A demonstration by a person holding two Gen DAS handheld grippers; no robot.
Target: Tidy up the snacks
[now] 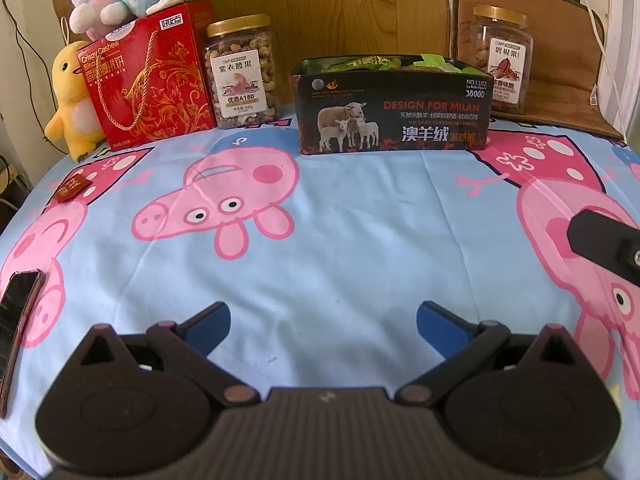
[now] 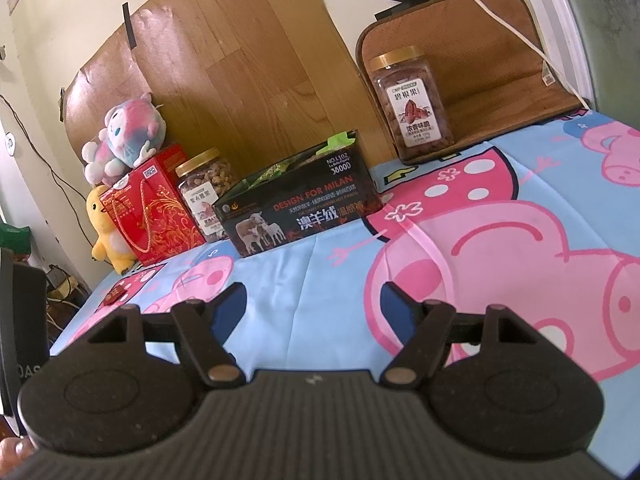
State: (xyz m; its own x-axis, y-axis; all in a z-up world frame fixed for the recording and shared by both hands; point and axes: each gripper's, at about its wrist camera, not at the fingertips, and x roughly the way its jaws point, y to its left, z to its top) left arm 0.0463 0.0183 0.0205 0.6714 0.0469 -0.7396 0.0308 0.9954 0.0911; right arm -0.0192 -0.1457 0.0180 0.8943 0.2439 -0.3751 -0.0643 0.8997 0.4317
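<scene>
A black open-top box printed "DESIGN FOR MILAN" stands at the back of the table with green snack packets inside; it also shows in the right wrist view. One small red snack packet lies on the cloth at the far left, also in the right wrist view. My left gripper is open and empty, low over the cloth. My right gripper is open and empty; part of it shows in the left wrist view.
A red cashew biscuit bag, a cashew jar, a pecan jar on a brown mat, and plush toys line the back. A phone lies at the left edge of the cartoon-pig tablecloth.
</scene>
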